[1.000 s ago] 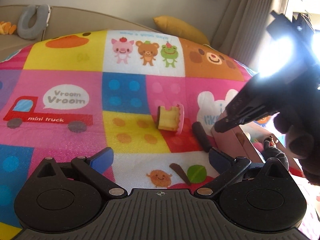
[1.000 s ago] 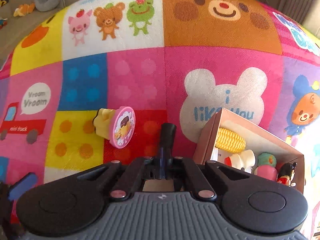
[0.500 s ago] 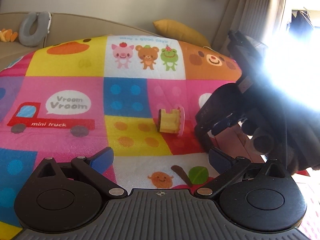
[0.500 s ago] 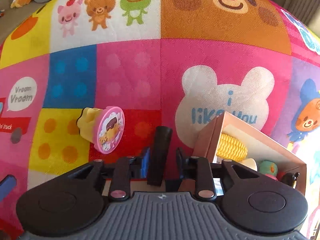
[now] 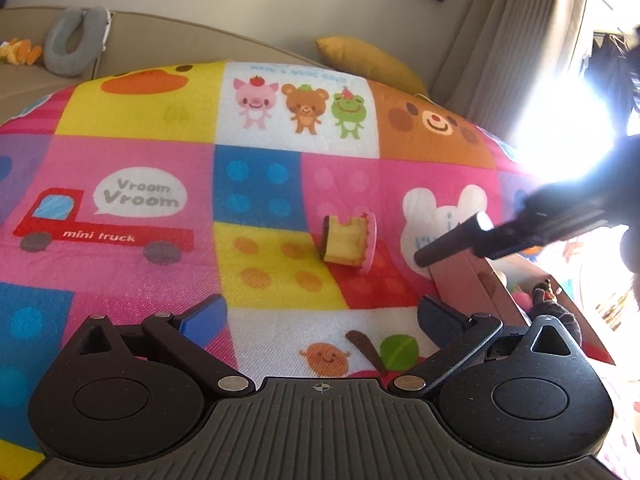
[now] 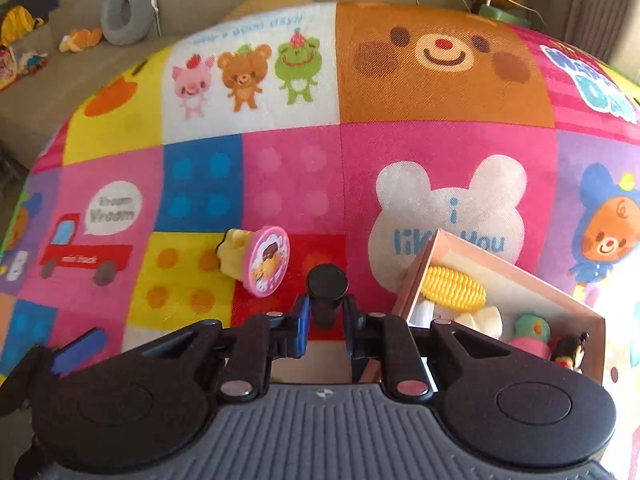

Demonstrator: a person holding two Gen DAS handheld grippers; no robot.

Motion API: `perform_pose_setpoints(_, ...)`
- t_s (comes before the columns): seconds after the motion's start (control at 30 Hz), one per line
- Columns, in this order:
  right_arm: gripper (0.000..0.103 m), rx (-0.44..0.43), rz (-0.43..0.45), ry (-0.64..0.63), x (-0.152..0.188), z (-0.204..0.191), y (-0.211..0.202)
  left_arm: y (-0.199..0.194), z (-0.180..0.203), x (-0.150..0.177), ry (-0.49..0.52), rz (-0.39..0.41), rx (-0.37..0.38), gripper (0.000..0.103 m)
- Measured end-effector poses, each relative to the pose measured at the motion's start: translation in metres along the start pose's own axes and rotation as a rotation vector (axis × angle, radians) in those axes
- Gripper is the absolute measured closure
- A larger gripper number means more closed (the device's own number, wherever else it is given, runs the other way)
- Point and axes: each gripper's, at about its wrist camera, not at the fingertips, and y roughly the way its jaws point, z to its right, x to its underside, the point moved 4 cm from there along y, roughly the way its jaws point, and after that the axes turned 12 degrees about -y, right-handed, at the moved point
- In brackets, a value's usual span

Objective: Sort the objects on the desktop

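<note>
Two grippers are in your hands above a bright patchwork play mat (image 5: pixel 260 192) printed with cartoon animals and a red truck. Furthest left, your left gripper (image 5: pixel 320 316) hangs empty with its jaws spread wide, blue pads well apart, over the near part of the mat. Just right of centre on the mat, a yellow toy stamp with a round pink face (image 6: pixel 260 266) lies on its side, straddling a yellow square and a red one, touching nothing else. To its right, your right gripper (image 6: pixel 326 320) has just been closing its jaws, and they now clamp a black cylinder (image 6: pixel 327 290) between the pads; from the left wrist view the cylinder (image 5: pixel 450 240) sticks out of the gripper, lifted clear of the mat. Beside it on the right stands an open pink cardboard box (image 6: pixel 416 276), resting on the mat over the white bear print. Inside the box, you can make out a yellow toy corn cob (image 6: pixel 454 288), a white piece below it, then a small green and pink figure (image 6: pixel 532 332) and a dark figurine (image 6: pixel 570 354) at the far right end.
</note>
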Motion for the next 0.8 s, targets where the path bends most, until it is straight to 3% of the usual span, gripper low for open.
perform_pose_setpoints(0.03,0.103,-0.02,0.016,0.004,0.01,0.001,-0.015,0.001,0.0,0.0,0.0,-0.002,-0.004,0.0)
perform_pose_setpoints(0.27,0.103,-0.12,0.054,0.07,0.092,0.02,-0.088,0.001,0.002,0.002,0.015,-0.007,-0.037,0.0)
perform_pose_setpoints(0.37,0.101,-0.061,0.069,0.076,0.123,0.026,-0.091,0.001,0.005,0.003,0.036,-0.003,-0.056,0.0)
perform_pose_setpoints(0.4,0.096,-0.03,0.076,0.077,0.134,0.029,-0.092,0.002,0.008,0.004,0.059,-0.008,-0.055,0.0)
perform_pose_setpoints(0.47,0.076,0.044,0.087,0.072,0.16,0.032,-0.087,0.003,0.019,0.007,0.133,-0.031,-0.031,0.0)
perform_pose_setpoints(0.5,0.052,0.077,0.099,0.077,0.171,0.034,-0.085,0.004,0.028,0.01,0.186,-0.043,-0.011,0.0)
perform_pose_setpoints(0.53,0.036,0.113,0.116,0.087,0.185,0.036,-0.083,0.004,0.036,0.015,0.238,-0.055,0.011,0.0)
perform_pose_setpoints(0.67,0.033,0.136,0.133,0.108,0.222,0.041,-0.072,0.01,0.07,0.036,0.411,-0.117,0.076,0.0)
perform_pose_setpoints(0.73,0.03,0.115,0.131,0.134,0.233,0.045,-0.068,0.014,0.086,0.049,0.526,-0.108,0.054,0.002)
perform_pose_setpoints(0.8,0.029,0.102,0.135,0.164,0.242,0.049,-0.064,0.018,0.094,0.056,0.599,-0.107,0.037,0.014)
